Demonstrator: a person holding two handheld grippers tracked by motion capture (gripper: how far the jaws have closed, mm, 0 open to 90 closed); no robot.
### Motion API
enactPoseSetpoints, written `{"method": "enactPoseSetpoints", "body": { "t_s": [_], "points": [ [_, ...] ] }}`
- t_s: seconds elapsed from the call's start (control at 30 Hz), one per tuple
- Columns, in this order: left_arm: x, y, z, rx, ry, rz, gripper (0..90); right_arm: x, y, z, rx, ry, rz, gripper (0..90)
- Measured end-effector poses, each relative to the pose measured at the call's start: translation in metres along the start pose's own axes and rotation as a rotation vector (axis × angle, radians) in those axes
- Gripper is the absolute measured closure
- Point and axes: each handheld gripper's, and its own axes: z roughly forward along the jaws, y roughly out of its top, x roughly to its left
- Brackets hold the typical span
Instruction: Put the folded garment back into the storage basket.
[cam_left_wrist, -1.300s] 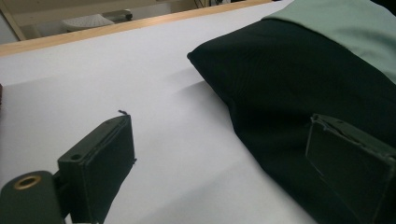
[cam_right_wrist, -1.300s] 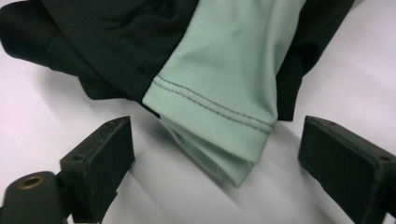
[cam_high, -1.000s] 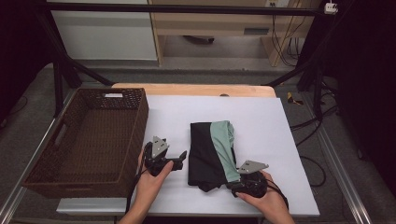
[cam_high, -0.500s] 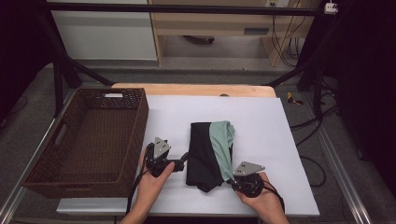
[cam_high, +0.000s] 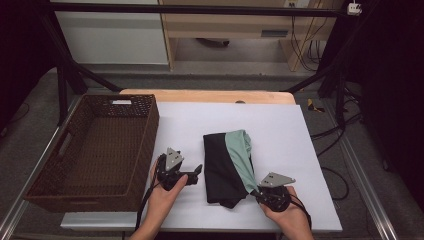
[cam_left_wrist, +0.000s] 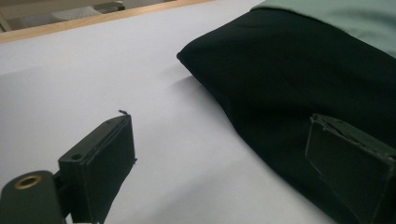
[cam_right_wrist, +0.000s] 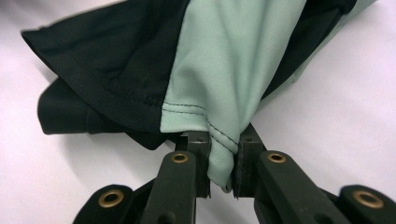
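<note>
A folded black and mint-green garment (cam_high: 229, 162) lies on the white table cover (cam_high: 280, 130). My right gripper (cam_high: 256, 192) sits at its near right corner. In the right gripper view its jaws have just closed and are shut on the green hem of the garment (cam_right_wrist: 219, 93), cloth bunched between the pads. My left gripper (cam_high: 199, 170) rests just left of the garment, pointing at its black edge. In the left gripper view (cam_left_wrist: 224, 163) the jaws stand wide open, the right jaw over the black cloth (cam_left_wrist: 289, 88), nothing pressed between them.
A brown wicker basket (cam_high: 60, 172) stands at the left of the table. A wooden table edge (cam_high: 210, 95) runs along the back. Cables (cam_high: 335, 135) hang off the right side. White cover stretches beyond the garment to the right and back.
The right gripper has slid in on the garment's near right corner and closed on the green hem. The left gripper has stayed where it was.
</note>
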Motion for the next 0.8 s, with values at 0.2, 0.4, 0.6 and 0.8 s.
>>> {"method": "enactPoseSetpoints", "body": {
  "t_s": [0.2, 0.4, 0.6, 0.8],
  "points": [
    [0.001, 0.000, -0.001, -0.002, -0.002, -0.002, 8.0, 0.000, 0.002, -0.005, -0.031, 0.007, 0.014, 81.7],
    [0.002, 0.001, -0.001, -0.004, -0.004, -0.005, 8.0, -0.001, 0.001, -0.010, -0.043, 0.008, 0.026, 81.7],
    [0.003, 0.002, -0.002, -0.005, -0.004, -0.008, 8.0, -0.005, 0.000, -0.013, -0.069, -0.016, 0.063, 81.7],
    [0.001, 0.001, -0.001, 0.002, -0.008, -0.003, 8.0, -0.003, 0.004, -0.015, -0.103, -0.019, 0.057, 81.8]
  ]
}}
